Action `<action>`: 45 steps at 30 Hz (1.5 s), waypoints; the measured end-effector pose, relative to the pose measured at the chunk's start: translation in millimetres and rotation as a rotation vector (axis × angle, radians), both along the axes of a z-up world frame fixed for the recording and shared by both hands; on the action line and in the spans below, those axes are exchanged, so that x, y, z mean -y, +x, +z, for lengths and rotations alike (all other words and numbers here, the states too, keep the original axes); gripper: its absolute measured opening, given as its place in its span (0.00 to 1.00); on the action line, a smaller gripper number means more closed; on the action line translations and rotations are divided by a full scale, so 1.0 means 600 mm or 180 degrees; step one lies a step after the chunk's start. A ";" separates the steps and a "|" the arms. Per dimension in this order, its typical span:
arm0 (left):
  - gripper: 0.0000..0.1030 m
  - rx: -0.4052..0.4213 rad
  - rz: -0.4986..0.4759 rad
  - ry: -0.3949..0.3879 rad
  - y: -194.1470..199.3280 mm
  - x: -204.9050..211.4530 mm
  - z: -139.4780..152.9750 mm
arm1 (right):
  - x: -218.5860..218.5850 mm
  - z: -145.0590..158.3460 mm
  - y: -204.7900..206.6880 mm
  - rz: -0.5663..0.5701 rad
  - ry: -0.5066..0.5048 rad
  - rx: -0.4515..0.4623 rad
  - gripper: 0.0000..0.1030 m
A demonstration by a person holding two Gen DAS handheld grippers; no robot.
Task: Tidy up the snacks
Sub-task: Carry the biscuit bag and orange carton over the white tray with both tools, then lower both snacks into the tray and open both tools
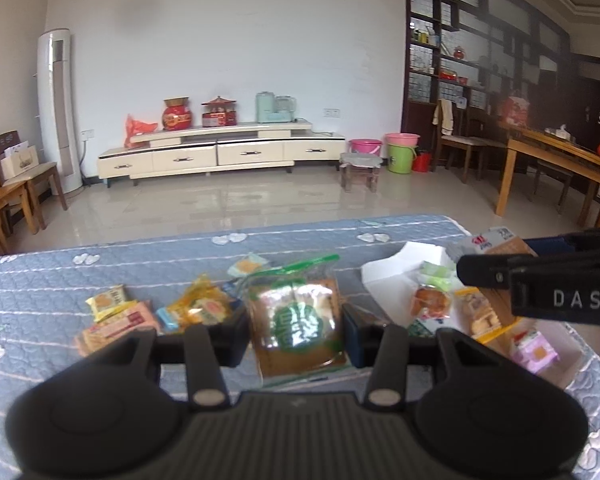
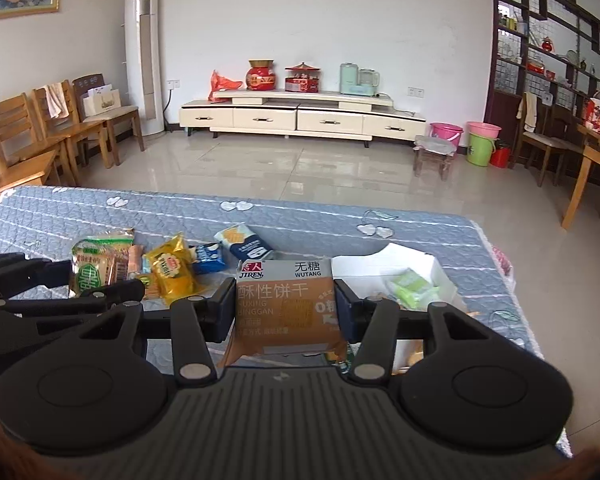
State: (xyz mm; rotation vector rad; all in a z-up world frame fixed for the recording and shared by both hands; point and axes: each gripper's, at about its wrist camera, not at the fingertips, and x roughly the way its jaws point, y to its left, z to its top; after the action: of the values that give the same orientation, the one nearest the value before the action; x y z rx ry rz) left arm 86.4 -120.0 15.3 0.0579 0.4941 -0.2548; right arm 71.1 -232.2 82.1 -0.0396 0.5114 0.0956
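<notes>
Green-label cracker pack (image 1: 298, 326) blurred – print unreadable. Orange biscuit pack (image 2: 286, 308): bottom hidden behind gripper body. White box (image 2: 400, 276) – contents partly hidden.

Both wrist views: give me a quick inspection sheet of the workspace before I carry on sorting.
Surface: blue quilted cover, flat.
Job's things: brown biscuit pack in right gripper; clear pack with green logo in left gripper; white box holding green-wrapped snacks.
Clutter: loose snacks, yellow packet, blue packet.
Grippers: both shut on packs, fingers at each side.
Cables: nothing seen.
Surroundings: TV cabinet, wooden chairs, buckets.
</notes>
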 end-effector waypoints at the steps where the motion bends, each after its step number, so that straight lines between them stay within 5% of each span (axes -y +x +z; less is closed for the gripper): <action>1: 0.44 -0.0005 -0.0036 -0.0006 0.001 0.008 0.000 | 0.009 0.001 -0.003 -0.0031 -0.0003 0.0007 0.61; 17: 0.44 -0.0162 -0.0524 -0.0034 0.036 0.152 -0.024 | 0.128 -0.034 0.034 -0.0512 0.0119 -0.0101 0.61; 45: 0.44 -0.0385 -0.0738 -0.0047 0.142 0.263 -0.104 | 0.196 -0.116 0.222 -0.0497 0.0132 -0.0379 0.61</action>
State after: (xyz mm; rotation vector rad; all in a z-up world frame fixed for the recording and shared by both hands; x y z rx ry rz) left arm 171.9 -277.9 -47.0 0.0860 0.6065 -0.4909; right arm 204.5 -350.0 12.3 0.0468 0.6294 -0.0445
